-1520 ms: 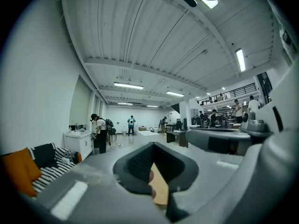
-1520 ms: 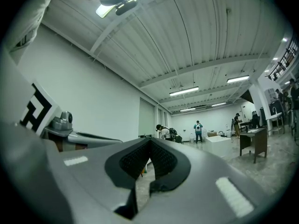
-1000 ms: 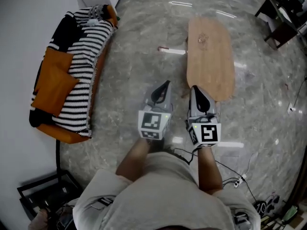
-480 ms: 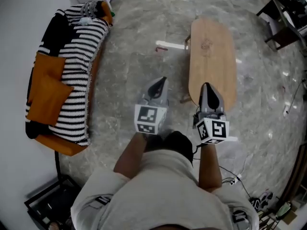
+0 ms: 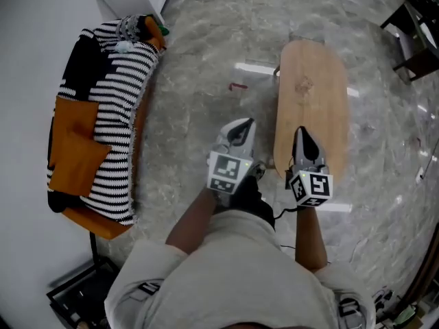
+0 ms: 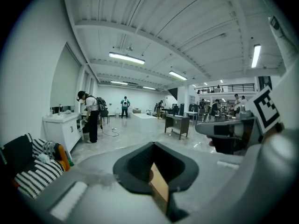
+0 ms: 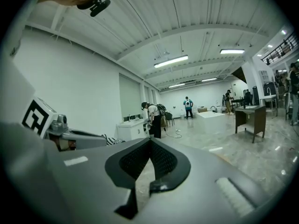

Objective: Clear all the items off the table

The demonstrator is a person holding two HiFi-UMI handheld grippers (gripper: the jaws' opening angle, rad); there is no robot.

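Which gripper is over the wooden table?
The right gripper: its tip lies over the table; the left gripper is over the floor.

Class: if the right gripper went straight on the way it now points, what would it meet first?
Nothing close, it seems. The right gripper, jaws shut, points about level along and above the wooden table; far beyond stands a person at a white cabinet, though depth is unclear.
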